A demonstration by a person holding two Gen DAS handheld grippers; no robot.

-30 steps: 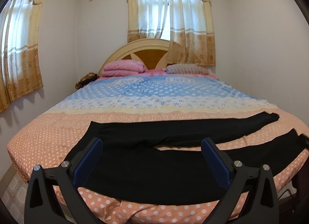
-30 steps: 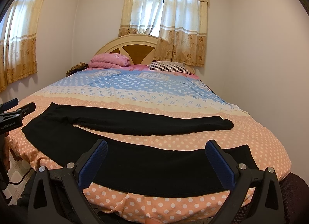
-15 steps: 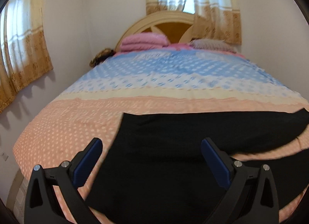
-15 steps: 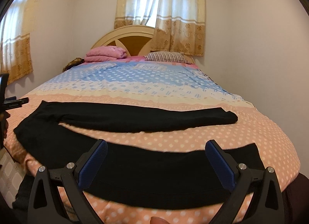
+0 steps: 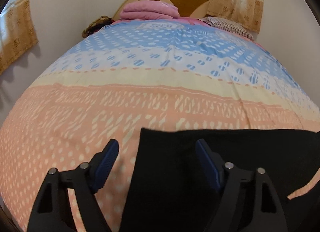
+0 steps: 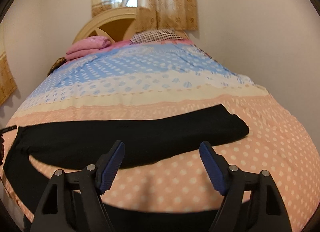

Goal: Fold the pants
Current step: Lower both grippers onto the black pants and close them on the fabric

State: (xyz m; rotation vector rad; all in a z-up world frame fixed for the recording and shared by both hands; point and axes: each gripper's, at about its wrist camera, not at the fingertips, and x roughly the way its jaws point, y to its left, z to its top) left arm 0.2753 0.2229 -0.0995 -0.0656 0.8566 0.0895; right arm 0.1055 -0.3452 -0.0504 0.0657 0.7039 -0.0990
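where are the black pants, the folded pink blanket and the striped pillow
black pants (image 6: 140, 134), right wrist view, middle of the far leg
folded pink blanket (image 5: 150, 9), left wrist view, top fold
striped pillow (image 5: 228, 25), left wrist view, middle of its striped face

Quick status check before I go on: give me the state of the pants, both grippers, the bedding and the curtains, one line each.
black pants: unfolded, lying flat across the bed, legs apart.
left gripper: open, jaws just been closing, over the waist corner, nothing pinched.
right gripper: open, jaws just been closing, above the bedspread near the far leg, gripping nothing.
bedspread: spread smooth.
pink blanket: folded, at the headboard.
curtains: drawn.
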